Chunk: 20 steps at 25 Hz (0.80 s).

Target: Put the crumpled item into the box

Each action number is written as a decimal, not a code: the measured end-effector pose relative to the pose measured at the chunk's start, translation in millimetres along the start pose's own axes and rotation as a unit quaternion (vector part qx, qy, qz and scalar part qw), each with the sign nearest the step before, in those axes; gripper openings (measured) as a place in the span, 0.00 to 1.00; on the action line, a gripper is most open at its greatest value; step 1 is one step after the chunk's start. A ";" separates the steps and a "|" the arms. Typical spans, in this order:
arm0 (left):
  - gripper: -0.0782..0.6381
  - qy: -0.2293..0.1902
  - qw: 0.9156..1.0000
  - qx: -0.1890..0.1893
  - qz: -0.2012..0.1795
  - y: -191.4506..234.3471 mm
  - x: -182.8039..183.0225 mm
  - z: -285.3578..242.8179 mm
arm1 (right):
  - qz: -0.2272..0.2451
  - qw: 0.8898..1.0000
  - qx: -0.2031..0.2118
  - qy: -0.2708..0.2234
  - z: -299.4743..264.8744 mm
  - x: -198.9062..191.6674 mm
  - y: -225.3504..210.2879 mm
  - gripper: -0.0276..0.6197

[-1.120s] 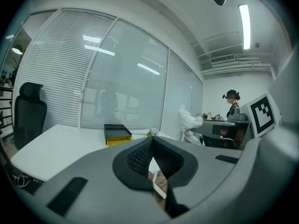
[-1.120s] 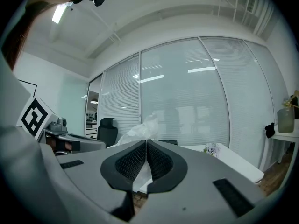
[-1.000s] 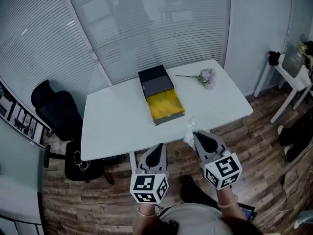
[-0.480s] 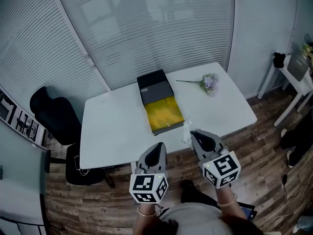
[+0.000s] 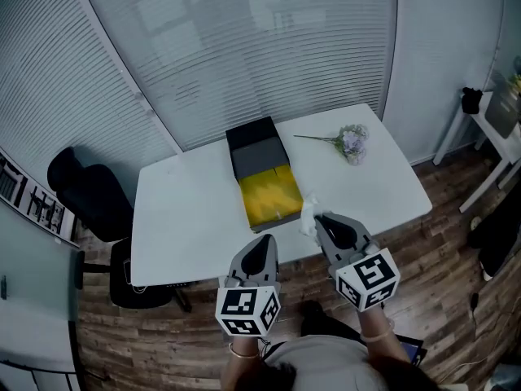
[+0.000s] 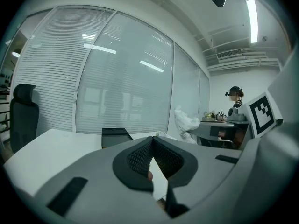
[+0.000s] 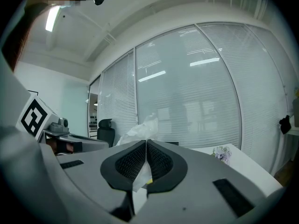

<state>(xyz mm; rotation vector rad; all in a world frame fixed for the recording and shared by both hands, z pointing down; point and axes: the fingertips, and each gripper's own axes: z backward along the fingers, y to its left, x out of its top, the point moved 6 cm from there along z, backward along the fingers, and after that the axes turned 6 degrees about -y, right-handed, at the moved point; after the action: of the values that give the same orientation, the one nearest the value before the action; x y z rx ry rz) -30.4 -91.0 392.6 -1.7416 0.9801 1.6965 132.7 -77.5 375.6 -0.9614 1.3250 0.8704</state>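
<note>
- Head view: the right gripper holds a crumpled white paper over the near part of the white bench, just beside the near right corner of the open box with a yellow inside. The left gripper hangs at the bench's near edge. 1 flower sprig lies far right.
- Left gripper view: its fingers are clenched together, with nothing between them.
- Right gripper view: its fingers are pinched on the paper, which sticks up past their tips.

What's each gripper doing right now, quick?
Left gripper: closed, nothing in it.
Right gripper: closed on the crumpled white item.
</note>
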 end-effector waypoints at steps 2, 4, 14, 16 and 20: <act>0.13 0.001 1.000 0.002 -0.002 0.6 1.3 -7.3 | -0.002 1.000 0.003 0.001 -5.4 0.2 -6.2 0.09; 0.13 0.000 1.000 0.004 -0.004 2.2 2.3 -15.1 | -0.002 1.000 0.007 0.003 -12.8 0.2 -12.2 0.09; 0.13 0.001 1.000 0.018 -0.003 11.1 2.0 -39.9 | 0.010 0.999 0.033 0.012 -42.3 -0.1 -33.2 0.09; 0.13 0.000 1.000 0.021 -0.005 13.7 2.8 -42.5 | 0.015 0.999 0.039 0.012 -48.8 0.8 -35.2 0.09; 0.13 0.000 1.000 0.024 -0.007 18.7 3.7 -45.3 | 0.025 0.998 0.053 0.014 -61.4 2.2 -34.9 0.09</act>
<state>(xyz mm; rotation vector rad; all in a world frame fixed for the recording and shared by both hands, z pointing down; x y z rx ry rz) -17.3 -138.3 395.2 -1.7143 0.9993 1.6497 142.1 -147.5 375.6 -0.8644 1.4096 0.8195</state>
